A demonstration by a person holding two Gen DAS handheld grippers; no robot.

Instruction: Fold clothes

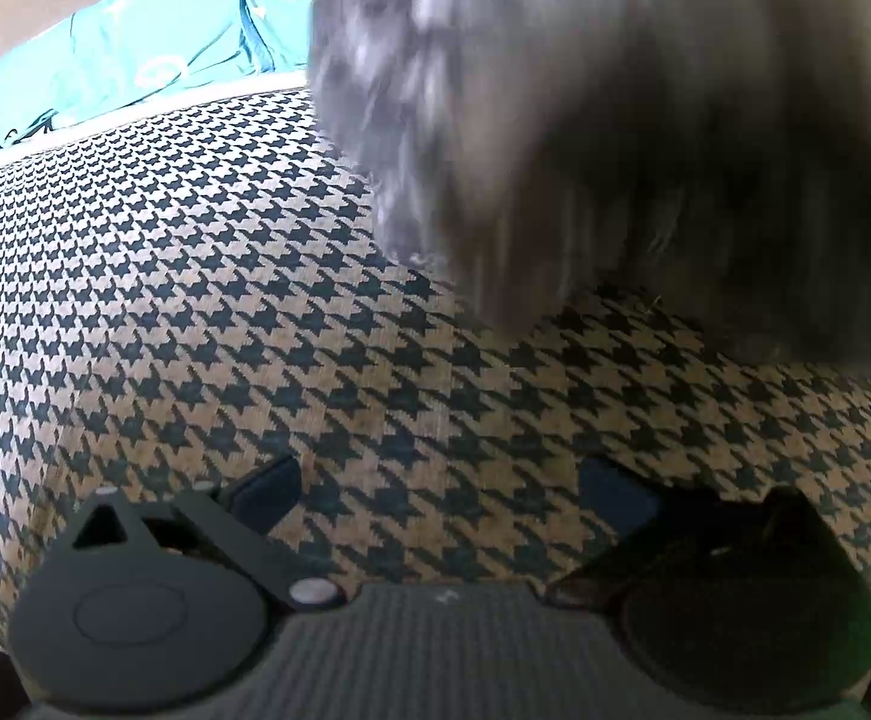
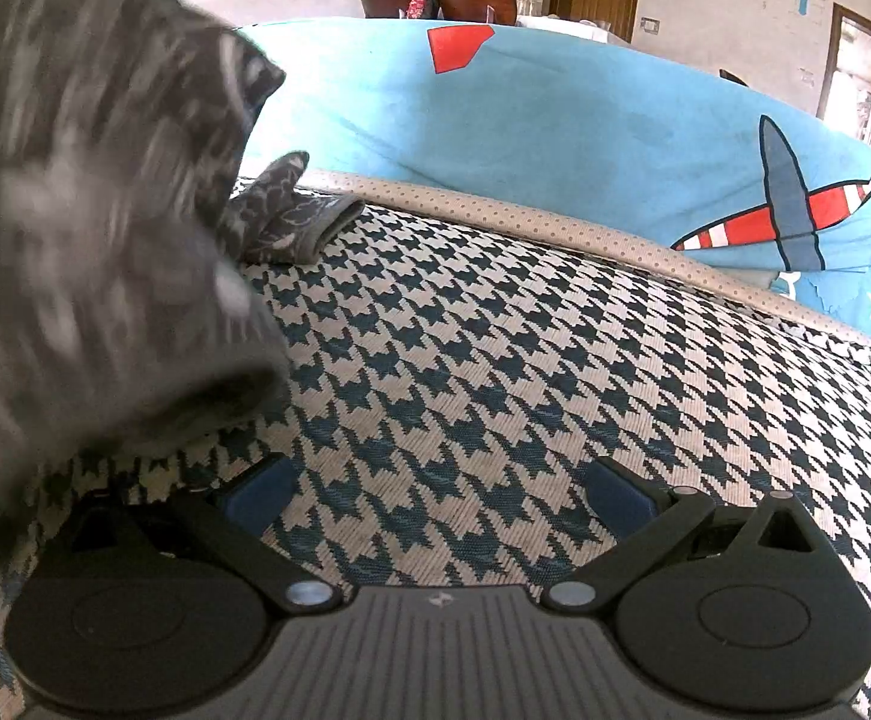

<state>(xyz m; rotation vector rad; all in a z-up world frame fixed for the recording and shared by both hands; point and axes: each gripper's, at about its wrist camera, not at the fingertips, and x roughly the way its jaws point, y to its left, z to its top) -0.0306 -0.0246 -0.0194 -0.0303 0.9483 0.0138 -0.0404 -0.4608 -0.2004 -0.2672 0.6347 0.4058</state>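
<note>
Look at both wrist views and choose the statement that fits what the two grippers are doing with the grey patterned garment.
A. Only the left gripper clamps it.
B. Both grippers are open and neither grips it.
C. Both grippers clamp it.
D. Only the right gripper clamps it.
B: the left gripper and right gripper each show spread fingers with only the houndstooth cover between them; the blurred grey patterned garment lies off to one side.

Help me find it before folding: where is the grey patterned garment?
The grey patterned garment fills the right wrist view's left side, on the houndstooth cover, near the blue quilt.
</note>
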